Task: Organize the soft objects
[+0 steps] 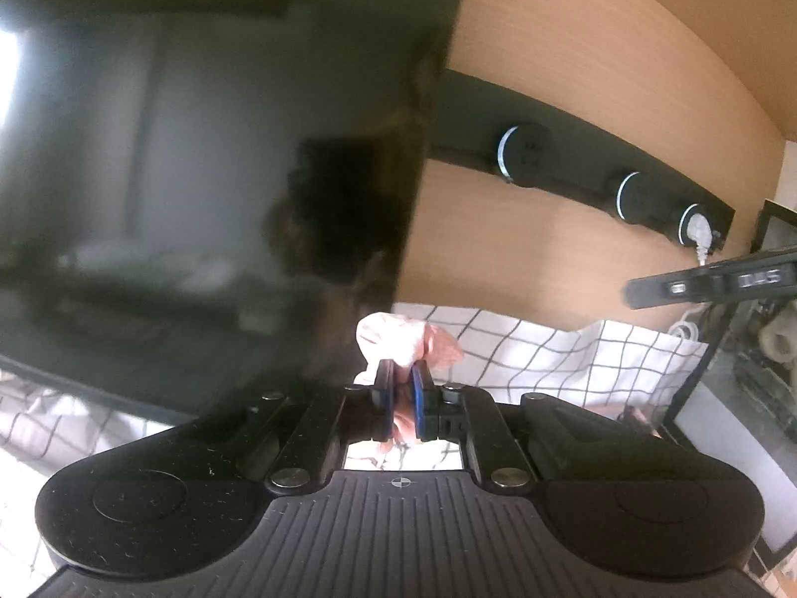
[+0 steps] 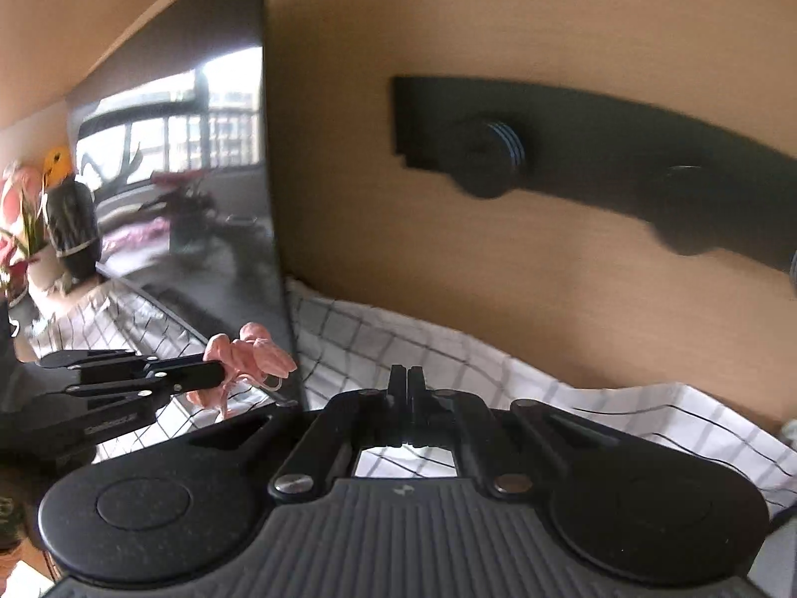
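Left tongs (image 1: 402,401) pinch pink cloth (image 1: 398,341) — bunched, trailing downward; right tongs (image 2: 407,393) closed, empty.

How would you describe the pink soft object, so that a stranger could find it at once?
Find the large dark screen against the wooden wall; below its corner lies a white checked cloth. There the left gripper has its jaws shut on the pink soft object, crumpled, the only pink thing among black and white.

Left tongs (image 1: 402,401) pinched on pink fabric, right tongs (image 2: 407,388) closed, empty
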{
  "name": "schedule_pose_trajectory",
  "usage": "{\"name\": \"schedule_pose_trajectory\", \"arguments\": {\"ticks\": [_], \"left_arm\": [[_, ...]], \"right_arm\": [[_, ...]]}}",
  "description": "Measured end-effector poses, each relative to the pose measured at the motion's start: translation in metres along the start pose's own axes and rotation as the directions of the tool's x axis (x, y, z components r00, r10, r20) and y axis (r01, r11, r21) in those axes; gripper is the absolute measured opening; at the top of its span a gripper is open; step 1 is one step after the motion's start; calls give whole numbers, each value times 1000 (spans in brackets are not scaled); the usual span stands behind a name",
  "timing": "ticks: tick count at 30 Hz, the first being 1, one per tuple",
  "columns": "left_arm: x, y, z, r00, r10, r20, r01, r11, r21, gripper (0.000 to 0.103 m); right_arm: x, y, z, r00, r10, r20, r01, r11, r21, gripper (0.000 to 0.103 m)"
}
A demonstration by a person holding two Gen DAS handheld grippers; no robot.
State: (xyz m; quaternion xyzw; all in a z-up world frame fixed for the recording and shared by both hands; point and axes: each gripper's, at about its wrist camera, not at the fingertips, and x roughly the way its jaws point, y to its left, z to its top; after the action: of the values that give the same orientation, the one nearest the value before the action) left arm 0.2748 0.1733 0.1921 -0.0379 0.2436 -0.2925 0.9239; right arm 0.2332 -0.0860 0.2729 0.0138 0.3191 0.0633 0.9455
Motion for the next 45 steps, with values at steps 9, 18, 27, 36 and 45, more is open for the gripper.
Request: {"name": "schedule_pose_trajectory", "arguments": {"ticks": [9, 18, 27, 36, 45], "left_arm": [[35, -68, 6, 994, -107, -33, 108, 994, 23, 10], [68, -147, -7, 962, -247, -121, 254, 966, 50, 10], [23, -141, -75, 950, -274, -151, 273, 962, -28, 10], [-54, -55, -135, 978, -86, -191, 62, 990, -128, 10], [-117, 15, -145, 992, 55, -117, -80, 972, -221, 10]], "right_arm": [[-55, -59, -26, 998, -35, 50, 31, 995, 93, 0], [-84, -120, -67, 997, -48, 60, 32, 970, 241, 0], [-58, -95, -93, 996, -92, 2, 91, 992, 83, 0], [68, 51, -78, 960, 176, -217, -218, 957, -190, 7], [215, 94, -92, 924, 102, -369, -104, 994, 13, 15]]}}
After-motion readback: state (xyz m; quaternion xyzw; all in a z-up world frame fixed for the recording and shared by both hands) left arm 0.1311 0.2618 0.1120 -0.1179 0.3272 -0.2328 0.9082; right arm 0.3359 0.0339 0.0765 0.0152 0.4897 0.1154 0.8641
